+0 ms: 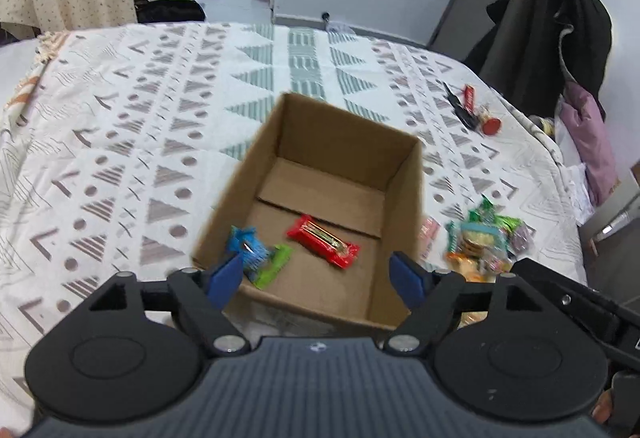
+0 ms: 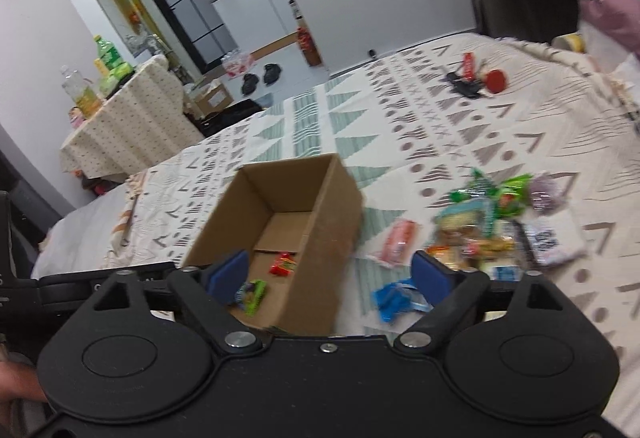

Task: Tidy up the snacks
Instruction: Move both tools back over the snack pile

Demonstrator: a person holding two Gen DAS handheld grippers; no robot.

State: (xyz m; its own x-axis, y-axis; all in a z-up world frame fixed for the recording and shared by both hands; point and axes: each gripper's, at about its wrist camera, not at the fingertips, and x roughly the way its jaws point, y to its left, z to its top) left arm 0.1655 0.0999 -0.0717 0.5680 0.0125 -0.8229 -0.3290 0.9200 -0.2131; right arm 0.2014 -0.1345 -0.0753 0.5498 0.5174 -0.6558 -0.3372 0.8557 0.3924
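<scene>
Right gripper (image 2: 336, 276): blue pads spread wide, nothing between them. The left pad (image 2: 230, 274) overlaps the near end of the cardboard box (image 2: 320, 238); the right pad (image 2: 432, 276) sits just beside a blue packet (image 2: 394, 300) lying loose on the cloth at lower centre-right of the frame. That packet is the nearest loose snack, slightly inside and below the right pad; its long axis appears to run roughly left to right, though blur makes this uncertain.

Left gripper (image 1: 316, 278): jaws likewise wide apart and empty, poised over the near rim of the box.

Box contents: red bar (image 1: 323, 241), long axis running upper left to lower right; blue wrapper (image 1: 248, 244) and green wrapper (image 1: 274, 265) touching each other in the near-left corner. The far half of the floor is bare, so room remains.

Loose stock: snack pile (image 2: 484, 222) at centre-right of the right wrist view, well apart from the box's right wall; pink packet (image 2: 396, 240) lies between the pile and that wall.

Judgement: the right gripper is nearer all loose items; the box wall rises directly left of the blue packet, so a lift must clear that edge. Patterned cloth (image 1: 120, 158) around is otherwise open.
</scene>
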